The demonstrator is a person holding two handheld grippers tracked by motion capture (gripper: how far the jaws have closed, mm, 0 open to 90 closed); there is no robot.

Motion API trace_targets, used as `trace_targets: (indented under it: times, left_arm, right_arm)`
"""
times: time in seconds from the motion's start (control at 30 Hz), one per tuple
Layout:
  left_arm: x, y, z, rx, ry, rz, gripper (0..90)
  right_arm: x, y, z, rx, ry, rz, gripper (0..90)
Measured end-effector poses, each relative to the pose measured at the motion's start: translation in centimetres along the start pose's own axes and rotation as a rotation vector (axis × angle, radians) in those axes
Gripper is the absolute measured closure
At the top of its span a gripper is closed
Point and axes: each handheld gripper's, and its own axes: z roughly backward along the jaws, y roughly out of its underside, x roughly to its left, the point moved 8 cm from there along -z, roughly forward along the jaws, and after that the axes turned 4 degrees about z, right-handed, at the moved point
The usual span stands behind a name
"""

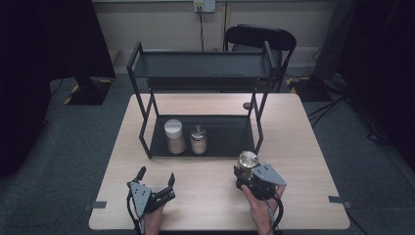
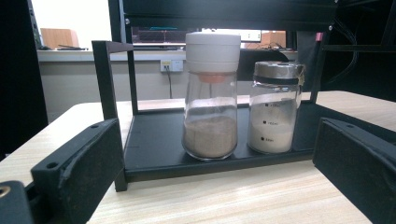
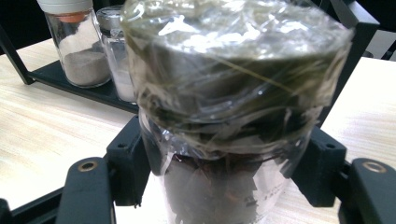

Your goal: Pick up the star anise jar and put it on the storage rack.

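A black two-tier rack (image 1: pixel 205 142) stands on the table. On its lower shelf sit a white-capped glass jar of brown powder (image 1: pixel 174 136) (image 2: pixel 211 95) (image 3: pixel 79 42) and, to its right, a metal-capped shaker of white powder (image 1: pixel 198 139) (image 2: pixel 274 107) (image 3: pixel 114 51). My right gripper (image 1: pixel 248 172) is shut on a plastic-wrapped jar with dark contents (image 1: pixel 247 161) (image 3: pixel 229 107), just in front of the rack's right front post. My left gripper (image 1: pixel 155 177) (image 2: pixel 210 186) stands open near the front left of the table, facing the two jars, with nothing between its jaws.
The rack's upper shelf (image 1: pixel 200 66) holds nothing that I can see. The lower shelf has free room to the right of the shaker. A black chair (image 1: pixel 261 38) stands behind the table. Bare wooden tabletop (image 1: pixel 205 196) lies between the grippers.
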Motion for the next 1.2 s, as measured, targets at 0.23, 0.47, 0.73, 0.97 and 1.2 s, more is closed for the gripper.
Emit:
trace_targets:
  times: [0.23,0.47,0.73,0.97,1.2]
  left_arm:
    - [0.0,0.0,0.0,0.0,0.0,0.0,1.2]
    - [0.0,0.0,0.0,0.0,0.0,0.0,1.2]
    - [0.0,0.0,0.0,0.001,0.0,0.0,1.2]
    - [0.0,0.0,0.0,0.001,0.0,0.0,1.2]
    - [0.0,0.0,0.0,0.0,0.0,0.0,1.2]
  right_arm:
    - [0.0,-0.3,-0.2,0.003,-0.002,0.004,31.5]
    - [0.0,-0.3,-0.5,0.001,-0.015,-0.003,31.5]
    - [0.1,-0.8,-0.7,0.001,-0.017,0.009,31.5]
    - [0.2,-1.3,-1.1,-0.001,-0.021,0.011,31.5]
    - [0.1,-1.6,-1.5,-0.002,-0.024,0.008,31.5]
